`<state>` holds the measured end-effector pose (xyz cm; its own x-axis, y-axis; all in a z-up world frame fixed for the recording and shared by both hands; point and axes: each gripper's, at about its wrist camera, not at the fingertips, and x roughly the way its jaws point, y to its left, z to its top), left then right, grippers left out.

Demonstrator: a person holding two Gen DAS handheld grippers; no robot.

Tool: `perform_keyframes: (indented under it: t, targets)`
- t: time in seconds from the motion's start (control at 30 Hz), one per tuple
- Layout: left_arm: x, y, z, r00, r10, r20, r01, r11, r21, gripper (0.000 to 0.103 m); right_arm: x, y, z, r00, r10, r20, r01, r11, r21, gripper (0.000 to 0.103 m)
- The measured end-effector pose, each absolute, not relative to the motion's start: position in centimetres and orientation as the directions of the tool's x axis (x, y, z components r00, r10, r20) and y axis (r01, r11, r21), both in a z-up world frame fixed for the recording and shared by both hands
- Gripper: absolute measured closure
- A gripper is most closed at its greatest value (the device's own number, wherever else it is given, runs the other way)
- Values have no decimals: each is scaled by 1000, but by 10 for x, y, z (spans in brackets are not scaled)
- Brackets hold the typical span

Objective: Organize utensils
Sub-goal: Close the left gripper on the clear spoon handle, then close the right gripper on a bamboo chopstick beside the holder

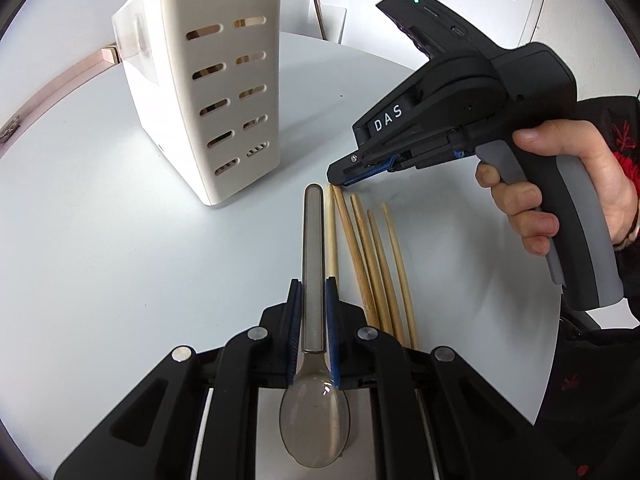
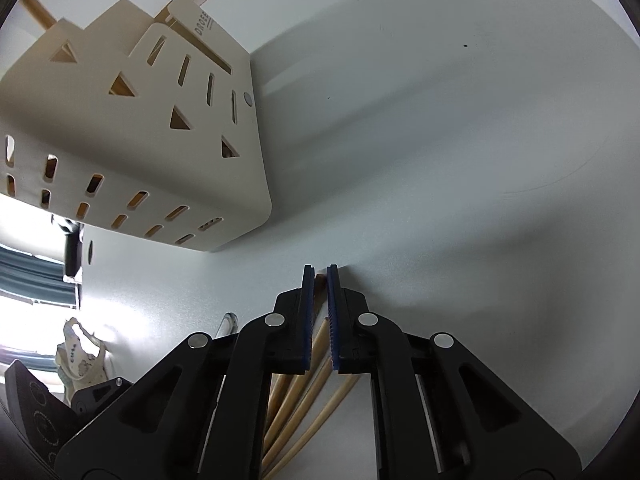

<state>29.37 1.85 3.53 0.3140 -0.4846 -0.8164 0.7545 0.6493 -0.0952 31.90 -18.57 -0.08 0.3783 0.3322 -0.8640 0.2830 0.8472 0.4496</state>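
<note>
The left gripper (image 1: 314,320) pinches the flat handle of a clear grey spoon (image 1: 314,420), with the bowl lying back toward the camera and the handle end pointing toward the cream slotted holder (image 1: 208,92) that stands upright on the white table (image 1: 100,240). Just right of the spoon, and in front of the holder, five wooden chopsticks (image 1: 372,264) lie fanned on the table. The right gripper (image 2: 320,280) is down at the holder-side tips of that fan; its jaws are nearly pressed together around the end of one chopstick (image 2: 320,279), though whether the pads actually bite it or only flank it cannot be told from the wrist view. The other chopsticks run back under the gripper body. The step in hand looks like lifting one chopstick while the spoon waits for its turn at the holder. To do it well, the right hand should make sure that only one stick sits between the pads, squeeze fully before rising, and lift straight up so the neighbours are not dragged along. Gripping so near the tip leaves a long free end that may swing, so a slow tilt toward vertical before approaching the holder's open top seems wise. The spoon should stay level and clear of the fan meanwhile.
</note>
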Motion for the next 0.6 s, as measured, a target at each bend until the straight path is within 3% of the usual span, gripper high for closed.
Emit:
perform_keyframes:
  t: [0.23, 0.6]
  targets:
    - [283, 30, 48, 348, -494, -797, 740, 666, -90, 91, 317, -194, -4, 405, 405, -820, 284, 797, 534, 103]
    - [277, 41, 65, 362, -491, -793, 729, 679, -88, 91, 319, -190, 2, 340, 345, -875, 229, 872, 433, 102]
